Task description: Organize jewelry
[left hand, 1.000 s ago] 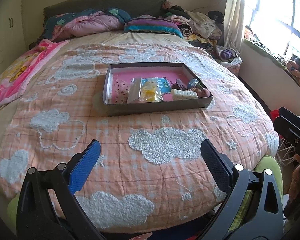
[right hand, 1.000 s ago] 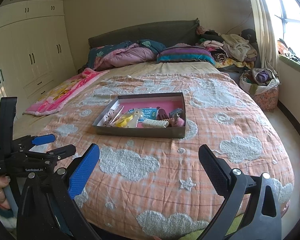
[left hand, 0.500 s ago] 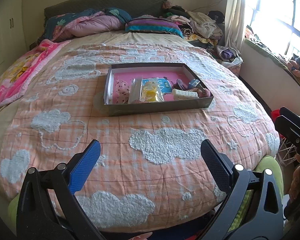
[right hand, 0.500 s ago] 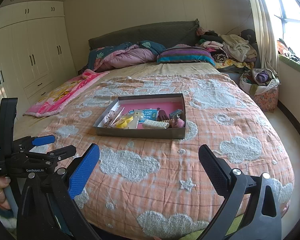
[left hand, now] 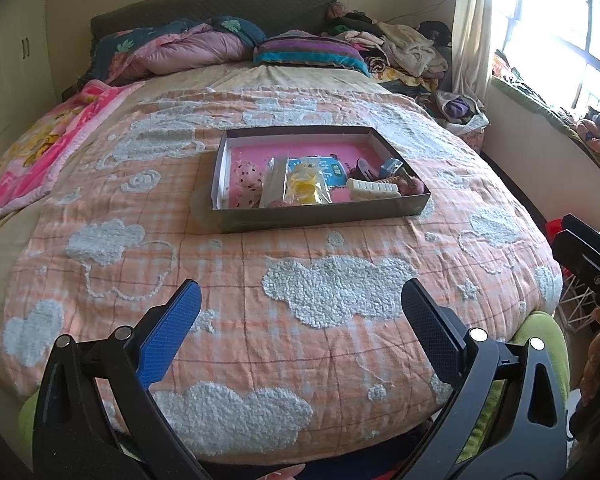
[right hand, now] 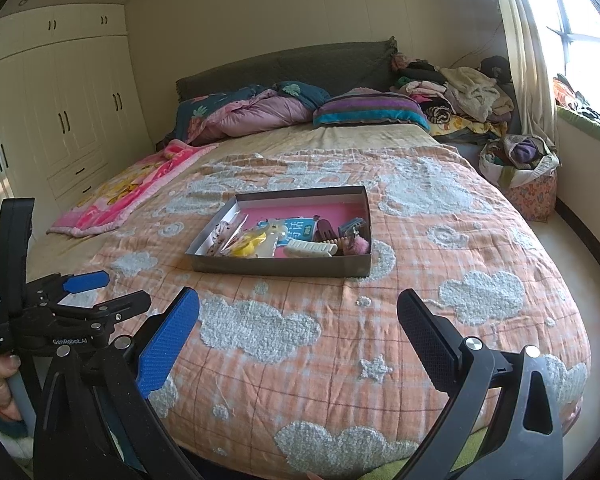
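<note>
A shallow grey box with a pink inside (left hand: 320, 218) (right hand: 280, 268) lies in the middle of the bed. It holds small accessories: a yellow item in a clear bag (left hand: 306, 190), a blue card (left hand: 332, 170), a white comb-like clip (left hand: 374, 190) (right hand: 308, 248), dark clips (right hand: 324, 232) and a spotted pouch (left hand: 246, 178). My left gripper (left hand: 300, 304) is open and empty over the near edge of the bed, well short of the box. My right gripper (right hand: 298, 312) is open and empty, also short of the box. The left gripper also shows in the right wrist view (right hand: 96, 294).
The box rests on an orange plaid quilt with fluffy cloud shapes (left hand: 332, 292). Pillows and folded blankets (right hand: 260, 114) lie at the headboard. A pink blanket (left hand: 32, 156) lies at the left. Clothes piles and a basket (right hand: 520, 168) stand by the window. Wardrobes (right hand: 60, 120) line the left wall.
Both grippers have drifted slightly closer to the bed. Both stay open and empty. The box and its contents have not moved.
</note>
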The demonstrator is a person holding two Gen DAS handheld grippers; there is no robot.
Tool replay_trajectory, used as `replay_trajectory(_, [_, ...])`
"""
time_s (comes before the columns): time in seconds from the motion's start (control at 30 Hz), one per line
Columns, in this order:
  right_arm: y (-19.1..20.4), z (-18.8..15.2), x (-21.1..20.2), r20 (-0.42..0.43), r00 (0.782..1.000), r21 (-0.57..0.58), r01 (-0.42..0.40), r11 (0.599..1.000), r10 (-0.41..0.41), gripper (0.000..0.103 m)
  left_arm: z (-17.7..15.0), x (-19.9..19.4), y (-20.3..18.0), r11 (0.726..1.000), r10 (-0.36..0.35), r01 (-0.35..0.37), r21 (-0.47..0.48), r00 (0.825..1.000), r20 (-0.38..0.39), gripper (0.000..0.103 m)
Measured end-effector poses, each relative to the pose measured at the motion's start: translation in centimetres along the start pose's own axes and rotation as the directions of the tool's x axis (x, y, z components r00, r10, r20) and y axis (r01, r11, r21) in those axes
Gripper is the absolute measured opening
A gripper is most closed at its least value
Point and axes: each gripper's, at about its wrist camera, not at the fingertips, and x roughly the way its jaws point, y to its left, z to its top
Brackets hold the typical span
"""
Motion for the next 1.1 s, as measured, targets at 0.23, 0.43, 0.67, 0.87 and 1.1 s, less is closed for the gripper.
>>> replay_trajectory(0.23, [0.11, -0.01, -0.07, 0.002, 1.0, -0.004, 0.002, 1.0, -0.002, 0.099, 0.09, 0.0, 0.06, 1.0, 0.004, -0.004, 0.002, 1.0, -0.006, 0.094])
replay_trajectory(0.43, [0.08, 0.18, -0.04, -0.002, 1.0, -0.003, 0.007, 1.0, -0.007, 0.099, 0.05, 0.1, 0.02, 1.0, 0.008, -0.008, 0.008, 1.0, -0.011, 0.094])
replay_trajectory(0.67, [0.19, 0.31, 0.04, -0.004, 1.0, -0.008, 0.008, 1.0, -0.008, 0.099, 0.04, 0.11, -0.01, 1.0, 0.01, -0.01, 0.007, 1.0, -0.012, 0.094])
replay_trajectory(0.87, [0.22, 0.32, 0.04, -0.003, 1.0, -0.008, 0.007, 1.0, -0.007, 0.099, -0.07, 0.12, -0.05, 1.0, 0.011, -0.011, 0.006, 1.0, -0.011, 0.094])
replay_trajectory(1.1, [0.24, 0.32, 0.05, -0.004, 1.0, -0.007, 0.007, 1.0, -0.007, 0.099, -0.17, 0.14, -0.18, 1.0, 0.012, -0.012, 0.009, 1.0, -0.013, 0.094])
